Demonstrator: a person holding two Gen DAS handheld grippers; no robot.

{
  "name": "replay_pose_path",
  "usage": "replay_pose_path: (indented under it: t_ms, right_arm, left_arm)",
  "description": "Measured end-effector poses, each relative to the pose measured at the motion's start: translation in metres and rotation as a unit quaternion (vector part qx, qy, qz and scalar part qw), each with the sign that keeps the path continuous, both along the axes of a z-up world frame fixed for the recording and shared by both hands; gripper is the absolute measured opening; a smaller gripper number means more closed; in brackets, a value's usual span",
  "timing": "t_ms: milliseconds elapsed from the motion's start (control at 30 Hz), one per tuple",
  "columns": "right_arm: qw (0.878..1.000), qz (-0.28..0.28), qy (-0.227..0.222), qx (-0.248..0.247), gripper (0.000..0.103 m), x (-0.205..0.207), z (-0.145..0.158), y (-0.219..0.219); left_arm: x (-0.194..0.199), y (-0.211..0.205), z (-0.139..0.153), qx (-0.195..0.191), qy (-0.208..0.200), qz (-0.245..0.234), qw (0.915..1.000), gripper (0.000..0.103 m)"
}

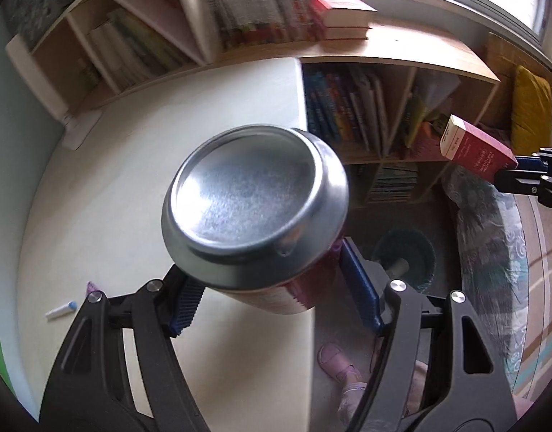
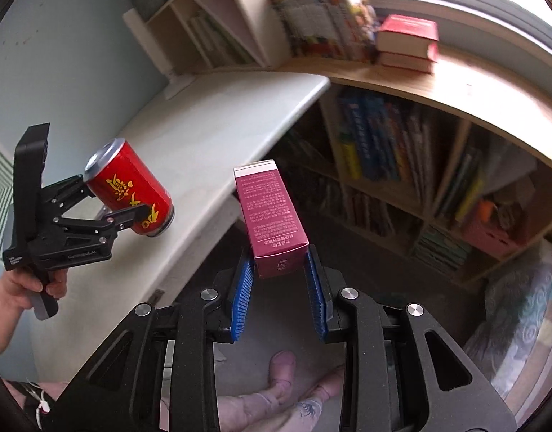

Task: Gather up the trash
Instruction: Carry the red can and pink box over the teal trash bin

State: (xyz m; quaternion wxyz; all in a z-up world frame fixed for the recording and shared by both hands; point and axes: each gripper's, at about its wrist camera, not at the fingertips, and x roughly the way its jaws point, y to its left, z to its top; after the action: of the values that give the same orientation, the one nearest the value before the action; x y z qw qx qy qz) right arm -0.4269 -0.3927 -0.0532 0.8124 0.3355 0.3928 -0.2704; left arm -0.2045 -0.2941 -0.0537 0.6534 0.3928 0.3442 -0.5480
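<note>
- Our left gripper (image 1: 276, 288) is clamped on a red can (image 1: 256, 212), its blue ribbed pads (image 1: 187, 304) pressing on the can's sides; in the left wrist view the can's silver end faces the camera and fills the middle of the frame.
- From the right wrist view we see the same can (image 2: 130, 192) held tilted above the white desk (image 2: 211, 133), yellow characters on its red wall, with a hand (image 2: 27, 284) gripping the tool's handle below it.
- Our right gripper (image 2: 279, 277) grasps a dark pink carton (image 2: 272, 216) by its lower end, a blue pad on each side; the carton stands up and away from the fingers, past the desk's edge and over the floor.
- In the left wrist view that carton (image 1: 474, 145) shows at the right edge, well apart from the can.
- A dark round bin (image 1: 405, 252) sits on the floor beside the desk, partly hidden behind our left gripper's right finger.
- On the desk near its left side lies a small white tube with a blue cap (image 1: 59, 311).
- Behind the desk stands a bookshelf (image 2: 402, 165) full of books, with two thick red books (image 2: 407, 41) stacked on its wooden top.
- Feet in pink slippers (image 2: 281, 365) show on the floor below.
</note>
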Motion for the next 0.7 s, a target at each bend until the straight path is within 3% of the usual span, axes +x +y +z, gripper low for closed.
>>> replay_pose_path:
  t_ms: [133, 433, 700]
  right_arm:
    - [0.998, -0.057, -0.001, 0.012, 0.03, -0.057, -0.009, 0.005]
    - [0.991, -0.123, -0.002, 0.056, 0.03, -0.158, -0.041, 0.014]
    - [0.984, -0.148, -0.006, 0.103, 0.03, -0.197, -0.092, 0.006]
  left_arm:
    - [-0.058, -0.024, -0.006, 0.005, 0.001, -0.062, 0.9981, 0.068]
    - [-0.165, -0.056, -0.035, 0.046, 0.004, -0.134, 0.9899, 0.068]
    - [-0.22, -0.073, -0.078, 0.093, 0.011, -0.162, 0.9824, 0.068]
